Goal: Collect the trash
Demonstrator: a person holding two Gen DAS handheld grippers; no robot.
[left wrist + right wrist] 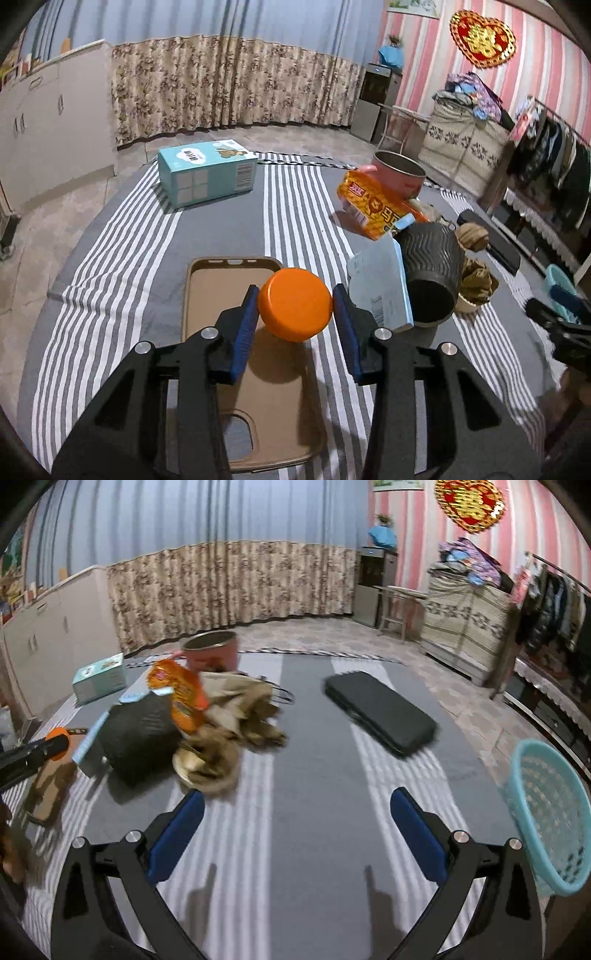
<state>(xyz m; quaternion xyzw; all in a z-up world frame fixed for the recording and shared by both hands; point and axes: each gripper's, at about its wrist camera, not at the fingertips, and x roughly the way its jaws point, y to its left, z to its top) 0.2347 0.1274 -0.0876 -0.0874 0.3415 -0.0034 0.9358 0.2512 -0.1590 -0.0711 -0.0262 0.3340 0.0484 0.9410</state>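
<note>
Gripping round orange plastic cap (294,304) above brown phone case (221,280): left gripper (295,306) | right gripper (297,834) spread, holding nothing | turquoise mesh basket (546,812) cut off, contents unclear

A grey striped cloth (110,229) covers the table, with a pink pot (400,171) standing at its far edge. A flat black case (382,710) lies well apart from the clutter. What seems a brown phone case (207,295) lies nearer.
</note>
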